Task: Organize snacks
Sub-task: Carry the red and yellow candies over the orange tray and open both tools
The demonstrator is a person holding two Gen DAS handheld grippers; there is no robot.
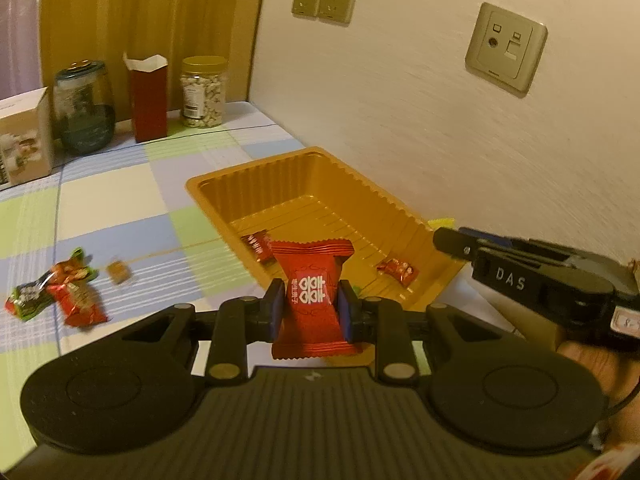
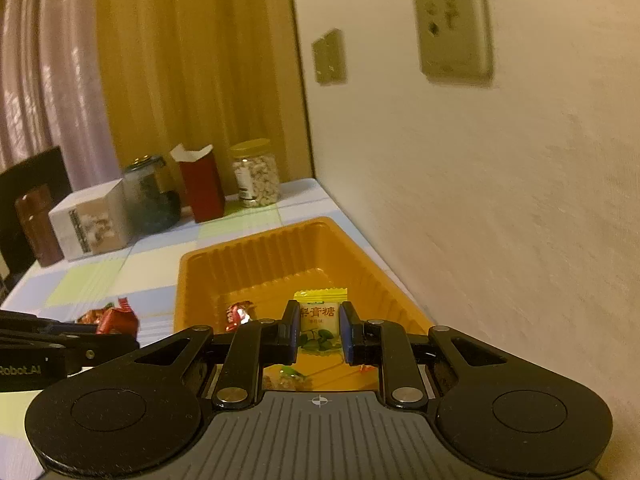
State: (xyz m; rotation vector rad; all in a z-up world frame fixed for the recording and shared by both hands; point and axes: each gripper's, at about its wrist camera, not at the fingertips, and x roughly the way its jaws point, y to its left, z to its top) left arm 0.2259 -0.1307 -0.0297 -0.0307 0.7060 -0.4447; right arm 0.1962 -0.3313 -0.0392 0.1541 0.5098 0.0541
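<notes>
Two grippers, each loaded. The left gripper (image 1: 312, 308) has its blue pads pressed on a red candy (image 1: 314, 300), held upright just short of the near rim of the orange tray (image 1: 224, 184). The right gripper (image 2: 319, 330) is pinching a yellow candy (image 2: 320, 316), hanging above the tray's near end. In the left view the right gripper (image 1: 452, 242) comes in from the tray's right side.

Inside the tray: a few small red-wrapped sweets (image 1: 256, 246) on the ribbed floor near the front; most of the floor is bare. Under the right gripper something more lies in the tray, too blurred to name.

Left of the tray, on the checked cloth (image 1: 120, 184): a loose cluster of red and green packets (image 1: 60, 292) and one small brown sweet (image 1: 119, 271), not yet collected.

Beyond the tray, against the curtain: a jar of pale nuts (image 1: 203, 92), a red carton (image 1: 147, 96), a glass jar (image 1: 83, 108), a white box (image 1: 24, 136).

Judgement: early to middle stage. Two pieces are about to be dropped in, and the cluster left of the tray remains.
</notes>
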